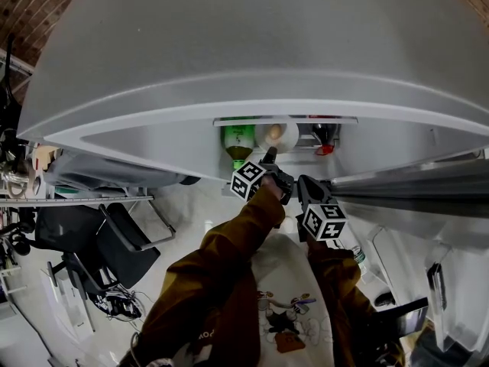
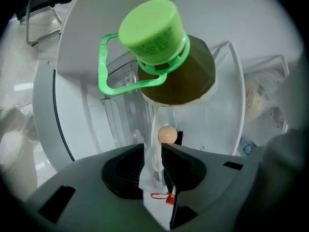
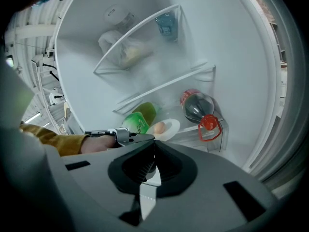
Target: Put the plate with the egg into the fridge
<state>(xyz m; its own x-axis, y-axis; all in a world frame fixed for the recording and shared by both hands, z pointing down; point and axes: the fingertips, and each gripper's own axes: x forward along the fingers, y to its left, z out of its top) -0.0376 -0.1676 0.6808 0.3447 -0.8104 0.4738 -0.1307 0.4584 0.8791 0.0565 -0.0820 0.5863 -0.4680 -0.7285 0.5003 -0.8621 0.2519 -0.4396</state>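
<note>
A white plate (image 3: 172,128) with a tan egg (image 3: 160,127) on it sits on a fridge shelf (image 3: 193,135), between a green bottle (image 3: 137,120) and a dark bottle with a red cap (image 3: 198,105). My left gripper (image 3: 145,138) reaches in from the left and is shut on the plate's near rim. In the left gripper view the plate (image 2: 153,151) shows edge-on between the jaws of the left gripper (image 2: 153,154), with the egg (image 2: 167,134) just beyond and the green-capped bottle (image 2: 154,28) above. My right gripper (image 1: 304,183) hangs back, shut and empty. From the head view the plate (image 1: 284,138) shows above the left gripper (image 1: 269,157).
Two more clear shelves (image 3: 145,42) hang above, one holding a plastic bag (image 3: 123,52) and a jar (image 3: 166,23). The fridge's grey top (image 1: 244,44) fills the upper head view. A black chair (image 1: 99,243) stands at the left on the floor.
</note>
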